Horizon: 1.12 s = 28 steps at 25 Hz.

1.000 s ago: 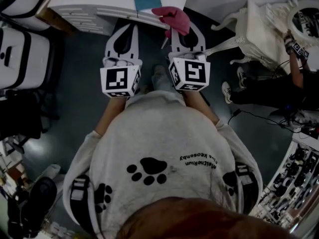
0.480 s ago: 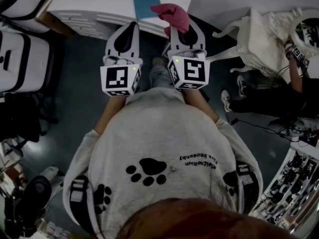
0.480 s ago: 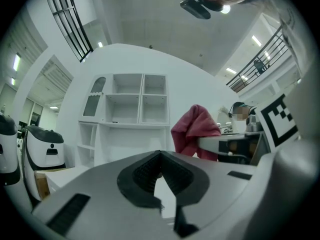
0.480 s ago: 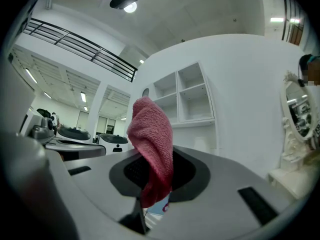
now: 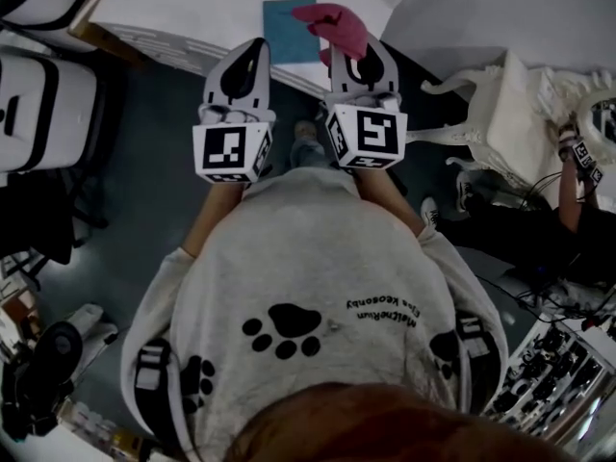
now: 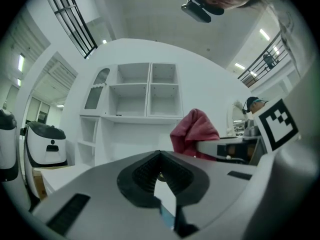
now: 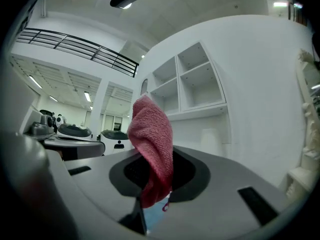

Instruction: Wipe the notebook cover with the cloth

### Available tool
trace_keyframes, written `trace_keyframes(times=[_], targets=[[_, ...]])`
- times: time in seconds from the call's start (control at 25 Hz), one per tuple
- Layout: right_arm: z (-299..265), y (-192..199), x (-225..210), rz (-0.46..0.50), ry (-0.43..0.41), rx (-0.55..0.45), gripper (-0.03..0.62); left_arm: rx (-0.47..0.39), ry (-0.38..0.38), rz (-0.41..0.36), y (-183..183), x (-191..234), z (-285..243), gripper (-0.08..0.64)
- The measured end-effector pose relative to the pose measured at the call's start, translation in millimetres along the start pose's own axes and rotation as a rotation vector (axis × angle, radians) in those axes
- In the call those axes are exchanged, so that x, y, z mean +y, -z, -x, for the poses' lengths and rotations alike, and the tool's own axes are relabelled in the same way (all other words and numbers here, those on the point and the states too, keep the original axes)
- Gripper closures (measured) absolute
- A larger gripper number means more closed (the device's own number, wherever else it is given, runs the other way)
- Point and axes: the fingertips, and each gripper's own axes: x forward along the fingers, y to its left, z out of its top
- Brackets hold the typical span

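Notebook [image 5: 287,35] — thin, rectangular, with a flat blue-green cover — is seen lying on a white desk [image 5: 183,3], its near short edge close to the desk's front edge. Smooth white desk top shows to the left and to the right of the notebook. A white shelf unit [image 6: 135,89] with square open compartments is seen beyond it.

Cloth [image 5: 335,25] is noted at the notebook's right side, overlapping the far right corner in the head view. It is pink-red terry with a looped pile, bunched into a soft hump. Whether it touches the cover cannot be told.

The cloth is clamped in the right gripper [image 5: 353,48], just right of the notebook's right edge. Its fingers are pressed onto a fold, with one end standing up and a short tail hanging below the dark pads.

The left gripper [image 5: 253,48] is held just left of the notebook's near left corner, over the desk's front edge. Its pale fingers are closed tip to tip, nothing is held between the ribbed black pads, and the notebook is not touched.

An ornate white chair [image 5: 500,94] — curved, carved — stands well apart to the notebook's right, with dark floor between.
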Motion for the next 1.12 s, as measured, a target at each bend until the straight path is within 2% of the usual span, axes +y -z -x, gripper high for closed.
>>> trace_keyframes(times=[0.6,0.88,1.12], targets=[[-108.0,11.4,-24.4,0.024,-0.142,0.029,0.517,0.0,-0.096,0.001,-1.1,45.6,-93.5,0.549],[-130.4,30.9,-49.3,0.018,-0.205,0.045,0.517,0.017,-0.13,-0.004,17.1,38.6,-126.8,0.549],[-148.9,42.0,-42.9,0.022,-0.225,0.072,0.517,0.054,-0.146,-0.004,25.5,53.7,-134.9,0.549]])
